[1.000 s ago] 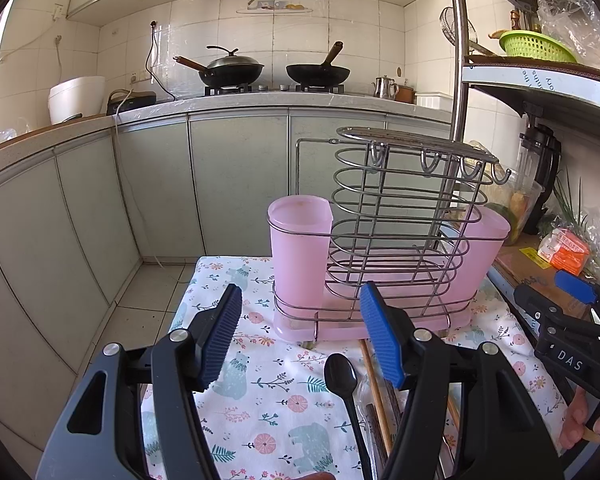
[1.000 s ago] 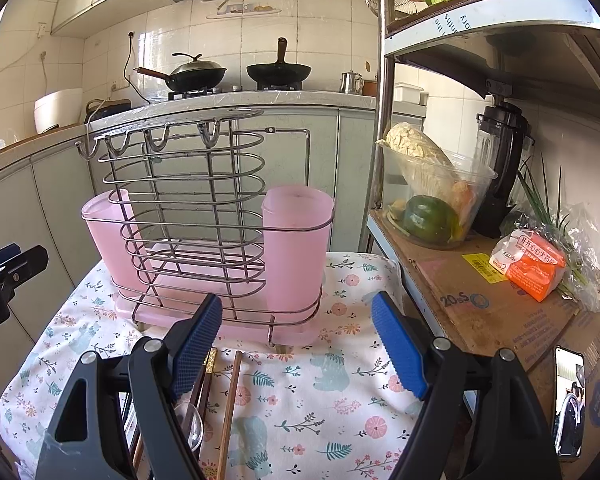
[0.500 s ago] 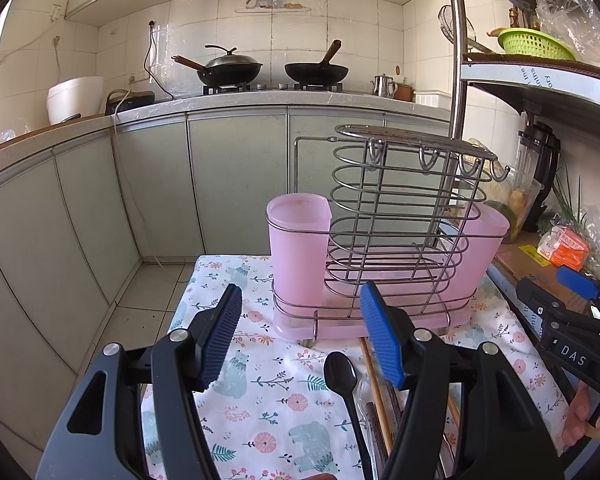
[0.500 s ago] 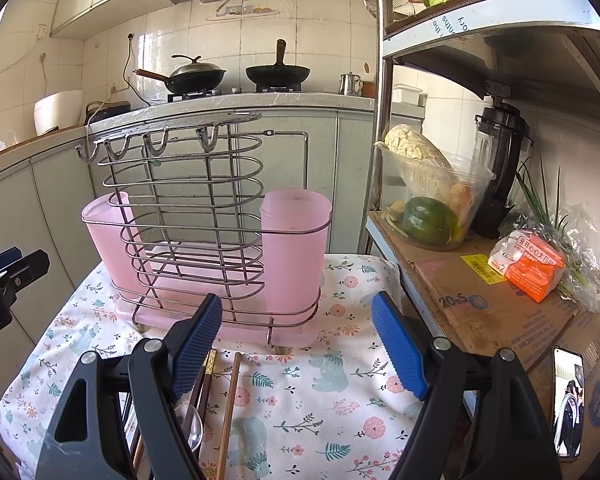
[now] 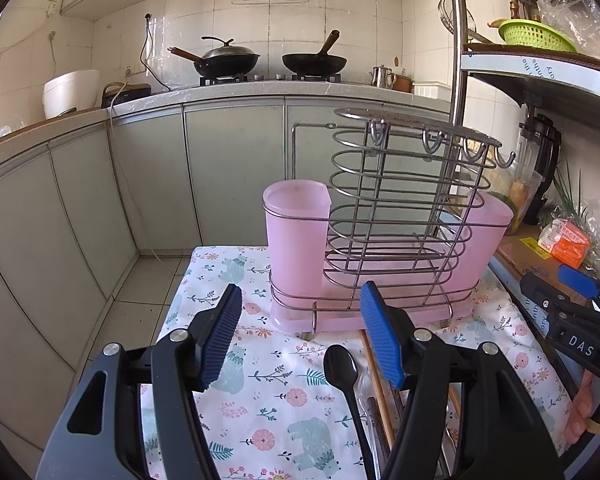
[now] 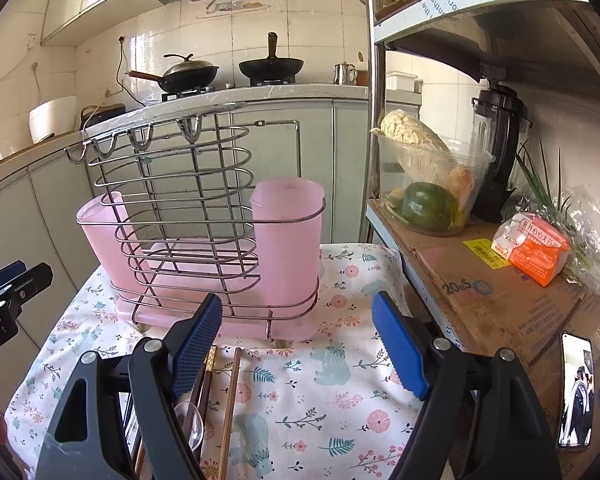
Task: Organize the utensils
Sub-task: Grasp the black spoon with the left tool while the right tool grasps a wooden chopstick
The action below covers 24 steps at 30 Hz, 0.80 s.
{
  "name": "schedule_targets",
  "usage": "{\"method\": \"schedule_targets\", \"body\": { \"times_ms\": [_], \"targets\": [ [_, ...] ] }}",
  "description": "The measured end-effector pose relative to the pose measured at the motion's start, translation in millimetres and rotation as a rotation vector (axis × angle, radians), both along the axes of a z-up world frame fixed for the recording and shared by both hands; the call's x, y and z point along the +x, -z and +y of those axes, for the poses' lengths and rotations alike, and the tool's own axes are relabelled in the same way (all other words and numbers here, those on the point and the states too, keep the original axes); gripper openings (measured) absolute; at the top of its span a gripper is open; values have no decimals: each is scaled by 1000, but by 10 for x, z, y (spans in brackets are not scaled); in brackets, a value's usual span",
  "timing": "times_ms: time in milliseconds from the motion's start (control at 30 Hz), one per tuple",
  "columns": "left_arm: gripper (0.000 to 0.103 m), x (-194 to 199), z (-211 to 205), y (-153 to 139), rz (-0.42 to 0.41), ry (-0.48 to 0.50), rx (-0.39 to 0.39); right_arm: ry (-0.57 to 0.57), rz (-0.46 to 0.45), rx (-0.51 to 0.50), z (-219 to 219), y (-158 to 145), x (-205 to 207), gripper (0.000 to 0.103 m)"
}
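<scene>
Floral tablecloth (image 5: pixel 260 420) under wire rack (image 5: pixel 396 216) at 12 o'clock; utensils (image 5: pixel 360 396) at 5 o'clock. Kitchen counter (image 5: pixel 236 90), woks behind. Left gripper (image 5: pixel 300 336), right gripper (image 6: pixel 296 344) released, empty.

The right gripper (image 5: pixel 576 312), seen from the left wrist, carries a label reading "DAS". On the cardboard box (image 6: pixel 496 300) "20" is printed, the following letters unclear. The orange packet (image 6: pixel 534 248) bears print too small to read.

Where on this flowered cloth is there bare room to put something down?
Free: the cloth left of the black spoon, and the patch right of the chopsticks before the cardboard box. Crowded: the utensil pile in front of the pink rack.
</scene>
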State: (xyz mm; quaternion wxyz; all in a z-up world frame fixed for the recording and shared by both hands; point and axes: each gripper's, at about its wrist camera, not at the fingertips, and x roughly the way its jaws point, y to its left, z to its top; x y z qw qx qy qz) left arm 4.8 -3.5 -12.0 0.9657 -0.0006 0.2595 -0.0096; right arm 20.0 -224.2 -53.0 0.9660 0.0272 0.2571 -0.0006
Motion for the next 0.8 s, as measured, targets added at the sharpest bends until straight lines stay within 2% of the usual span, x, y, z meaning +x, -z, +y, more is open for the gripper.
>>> {"method": "schedule_targets", "body": {
  "times_ms": [133, 233, 367, 433, 467, 533, 600, 700, 800],
  "targets": [
    [62, 41, 41, 49, 22, 5, -8, -13, 28, 12, -16, 45, 27, 76],
    [62, 70, 101, 98, 46, 9, -8, -25, 57, 23, -23, 86, 45, 72],
    [62, 147, 230, 207, 126, 43, -43, -50, 121, 64, -70, 174, 93, 66],
    [61, 197, 286, 272, 185, 73, -80, -67, 165, 110, -111, 232, 134, 62],
    [54, 222, 311, 313, 221, 90, -101, -74, 190, 136, -133, 266, 159, 59],
    [51, 275, 341, 408, 300, 124, -148, -85, 240, 187, -177, 326, 207, 54],
    [44, 342, 340, 521, 377, 162, -190, -105, 287, 237, -209, 397, 252, 42],
    [38, 455, 294, 707, 499, 201, -254, -140, 347, 290, -232, 496, 321, 31],
    [30, 570, 244, 881, 597, 218, -309, -183, 410, 343, -215, 592, 388, 25]
  ]
}}
